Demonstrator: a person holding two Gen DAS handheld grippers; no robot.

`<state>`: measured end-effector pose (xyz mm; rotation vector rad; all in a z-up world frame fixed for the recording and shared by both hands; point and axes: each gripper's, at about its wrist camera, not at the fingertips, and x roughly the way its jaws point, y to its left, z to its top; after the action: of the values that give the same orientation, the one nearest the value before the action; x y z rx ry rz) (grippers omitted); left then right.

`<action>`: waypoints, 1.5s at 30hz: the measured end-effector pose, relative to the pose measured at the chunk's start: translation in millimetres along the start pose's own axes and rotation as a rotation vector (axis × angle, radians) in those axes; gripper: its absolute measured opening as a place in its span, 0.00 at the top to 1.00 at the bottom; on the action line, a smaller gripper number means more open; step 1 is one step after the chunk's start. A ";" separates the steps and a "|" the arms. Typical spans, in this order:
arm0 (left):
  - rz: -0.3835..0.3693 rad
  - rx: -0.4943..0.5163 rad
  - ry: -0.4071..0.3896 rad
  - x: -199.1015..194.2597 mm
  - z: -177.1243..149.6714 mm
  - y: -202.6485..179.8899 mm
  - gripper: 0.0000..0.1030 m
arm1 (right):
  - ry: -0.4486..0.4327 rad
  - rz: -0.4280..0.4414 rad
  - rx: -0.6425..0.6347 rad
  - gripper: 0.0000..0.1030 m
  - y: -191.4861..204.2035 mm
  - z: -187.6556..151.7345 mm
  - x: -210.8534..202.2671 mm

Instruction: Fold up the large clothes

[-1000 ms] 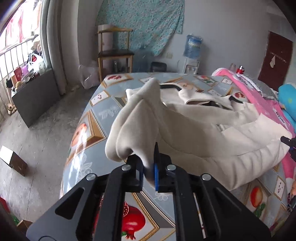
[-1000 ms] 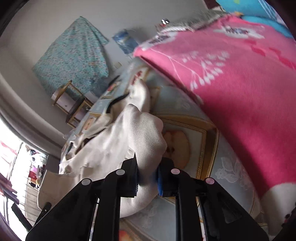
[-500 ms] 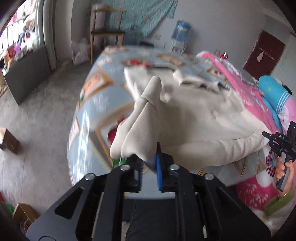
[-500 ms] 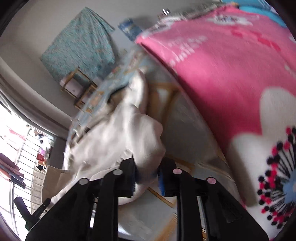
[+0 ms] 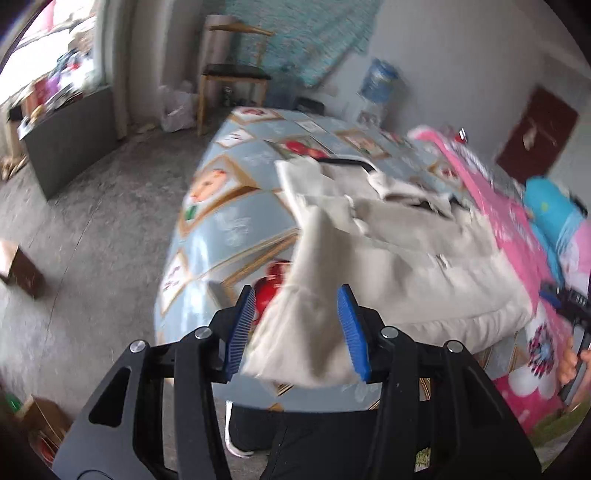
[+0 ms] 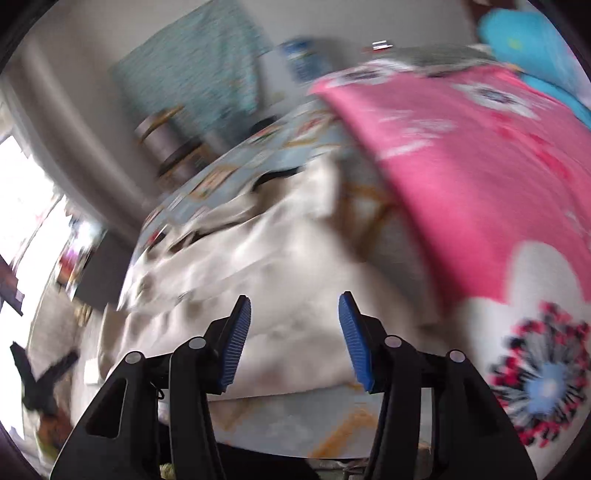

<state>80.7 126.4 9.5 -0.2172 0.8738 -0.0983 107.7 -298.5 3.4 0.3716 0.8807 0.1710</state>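
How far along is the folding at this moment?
Early. The cream jacket is laid out on the bed, still rumpled. Both the left tool and right tool are open, gripping nothing. No neat fold shows; sleeves and body remain to be folded.

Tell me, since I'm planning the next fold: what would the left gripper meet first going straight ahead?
Most likely the cream garment: its sleeve end already lies between the open jaws of the left gripper. Depth is blurred.

A home bedroom, a bed with a pale blue fruit-print sheet (image 5: pixel 236 206), a pink flowered blanket (image 6: pixel 480 177), a wooden chair with dark seat (image 5: pixel 236 70), a teal patterned cloth on the wall (image 5: pixel 317 33), grey concrete floor (image 5: pixel 92 229)
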 end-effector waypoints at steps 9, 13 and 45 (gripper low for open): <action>0.177 0.263 0.112 94.3 31.7 -48.8 0.57 | 0.227 -0.037 -0.335 0.49 107.4 -5.2 102.7; 0.147 0.262 0.111 100.2 32.7 -45.4 0.76 | 0.264 -0.075 -0.354 0.77 110.4 -10.3 122.2; -0.020 0.116 -0.001 86.5 55.5 -13.2 0.92 | -0.012 -0.215 -0.399 0.98 127.1 9.6 123.6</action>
<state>178.7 106.7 -17.8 -0.1177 0.8623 -0.1671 193.6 -147.0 -31.0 -0.0936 0.8456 0.1408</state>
